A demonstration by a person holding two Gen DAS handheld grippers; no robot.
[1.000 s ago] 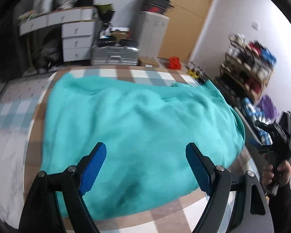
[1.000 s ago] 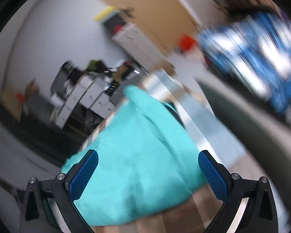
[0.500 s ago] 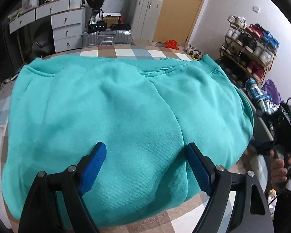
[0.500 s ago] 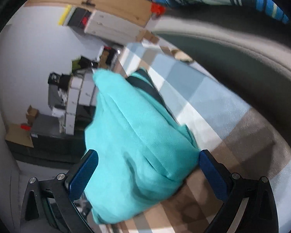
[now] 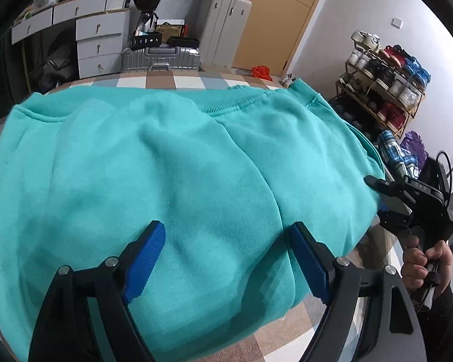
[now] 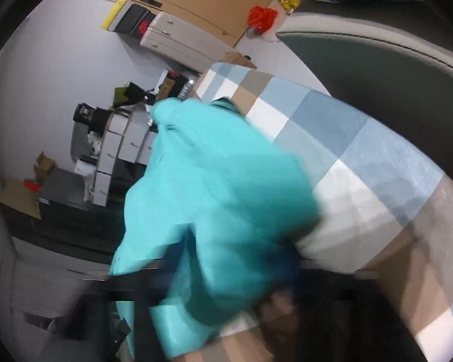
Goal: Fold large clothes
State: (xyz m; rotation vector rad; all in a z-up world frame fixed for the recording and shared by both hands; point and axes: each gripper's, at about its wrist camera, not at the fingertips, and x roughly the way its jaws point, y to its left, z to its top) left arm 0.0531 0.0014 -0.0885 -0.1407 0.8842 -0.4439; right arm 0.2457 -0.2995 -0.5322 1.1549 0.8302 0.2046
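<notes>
Left gripper (image 5: 226, 256): we see its blue pads standing wide apart just over the near part of the teal sweatshirt (image 5: 172, 181), nothing pinched between them.

The sweatshirt lies spread across the checked cloth (image 5: 178, 81) covering the bench; it takes up most of the left wrist view, ribbed hem along the far edge, a seam running from mid-garment down toward our right pad. Checked cloth shows at the near right corner and in a strip behind the garment.

Right gripper (image 5: 377, 199): at the sweatshirt's right edge, a person's hand (image 5: 422, 259) on the handle, dark sleeve below it. Its jaws are closing, with a fold of the teal fabric (image 6: 214, 211) between them. The right wrist view is motion-blurred, so we can't tell whether the pads are already pressing on the cloth.

Further back, beyond the bench: a silver suitcase (image 5: 161, 58) with boxes on top, a white drawer unit (image 5: 98, 45) to its left, a pale cabinet (image 5: 223, 27) and a wooden door (image 5: 274, 27). A shoe rack (image 5: 383, 90) stands against the right wall, with plaid fabric (image 5: 398, 154) below it.
</notes>
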